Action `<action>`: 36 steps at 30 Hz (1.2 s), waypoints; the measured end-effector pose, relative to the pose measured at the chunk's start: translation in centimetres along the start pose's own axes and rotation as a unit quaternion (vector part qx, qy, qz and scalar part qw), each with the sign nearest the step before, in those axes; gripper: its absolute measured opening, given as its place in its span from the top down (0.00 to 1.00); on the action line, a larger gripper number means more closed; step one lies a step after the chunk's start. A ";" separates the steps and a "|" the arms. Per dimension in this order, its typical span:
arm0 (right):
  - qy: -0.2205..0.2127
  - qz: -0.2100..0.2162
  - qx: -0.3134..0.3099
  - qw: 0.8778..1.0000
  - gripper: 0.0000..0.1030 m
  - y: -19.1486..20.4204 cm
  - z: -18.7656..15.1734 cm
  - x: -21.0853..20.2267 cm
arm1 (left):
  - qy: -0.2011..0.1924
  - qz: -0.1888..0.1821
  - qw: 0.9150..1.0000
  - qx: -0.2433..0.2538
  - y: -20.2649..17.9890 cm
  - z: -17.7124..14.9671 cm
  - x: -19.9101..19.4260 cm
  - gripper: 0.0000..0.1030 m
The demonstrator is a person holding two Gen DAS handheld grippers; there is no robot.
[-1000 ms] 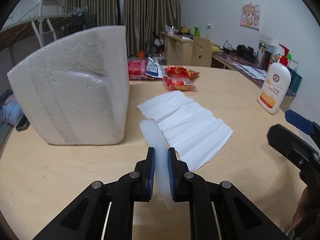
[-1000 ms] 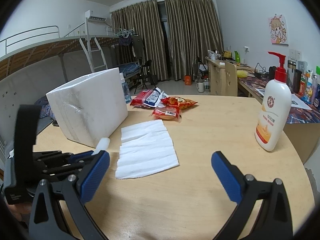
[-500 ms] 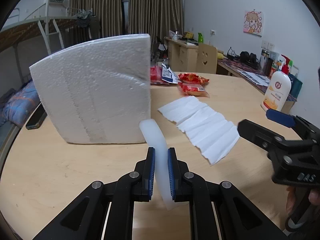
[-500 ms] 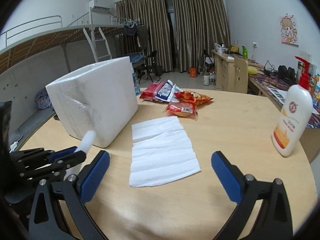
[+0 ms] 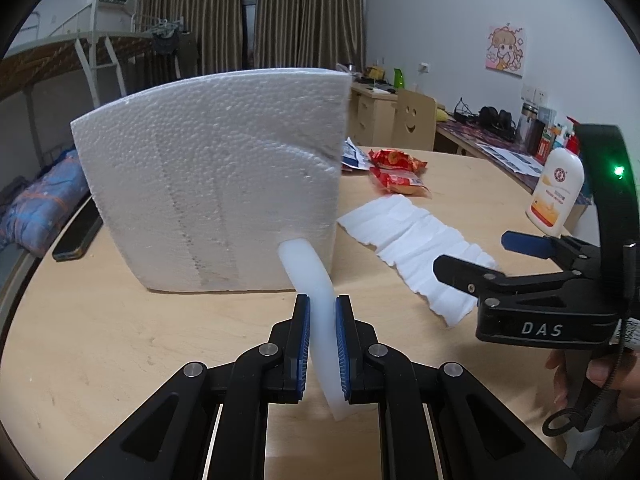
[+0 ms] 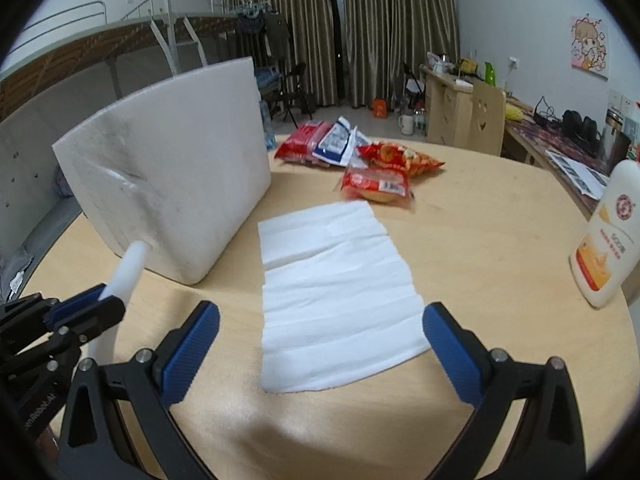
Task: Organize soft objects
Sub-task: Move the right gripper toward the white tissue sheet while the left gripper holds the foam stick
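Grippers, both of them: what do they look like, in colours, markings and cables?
Both are black linkage frames with silver pivot bolts and ribbed blue pads. The left gripper shows two symmetric arms. The right gripper carries white "DAS" lettering, a curved black bracket with a green light, and a thin black cable looping below. A bare hand grips its handle.

Both wrist cams look low and forward across the table (image 6: pixel 500 240), left close to the foam block (image 5: pixel 216 176), sharing block and tissue sheet (image 6: pixel 332 276).
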State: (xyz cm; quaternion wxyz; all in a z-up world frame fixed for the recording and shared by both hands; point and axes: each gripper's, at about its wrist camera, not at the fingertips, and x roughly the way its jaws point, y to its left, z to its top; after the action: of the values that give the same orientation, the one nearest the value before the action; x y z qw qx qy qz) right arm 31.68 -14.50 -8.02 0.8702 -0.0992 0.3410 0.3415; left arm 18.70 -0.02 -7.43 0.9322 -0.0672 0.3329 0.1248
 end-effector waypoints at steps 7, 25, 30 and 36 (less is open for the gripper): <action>0.042 -0.014 0.000 0.999 0.00 0.3 0.2 2.2 | 0.000 -0.012 1.000 -0.003 1.2 0.1 0.4 0.87; 0.101 -0.050 0.002 0.994 0.00 0.0 0.0 5.0 | 0.002 -0.048 0.999 -0.010 2.6 0.0 0.5 0.87; 0.100 -0.051 0.003 0.994 0.00 -0.1 0.1 5.0 | 0.001 -0.051 0.999 -0.012 2.8 -0.1 0.3 0.87; 0.107 -0.051 0.002 0.993 0.00 -0.1 0.3 5.3 | -0.001 -0.055 0.998 -0.019 3.0 -0.1 -0.2 0.87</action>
State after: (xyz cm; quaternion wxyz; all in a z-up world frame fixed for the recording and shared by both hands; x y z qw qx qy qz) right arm 34.68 -11.70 -11.31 0.8452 -0.1508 0.4271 0.2836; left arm 17.71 2.81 -7.51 0.9367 -0.1027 0.3251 0.0799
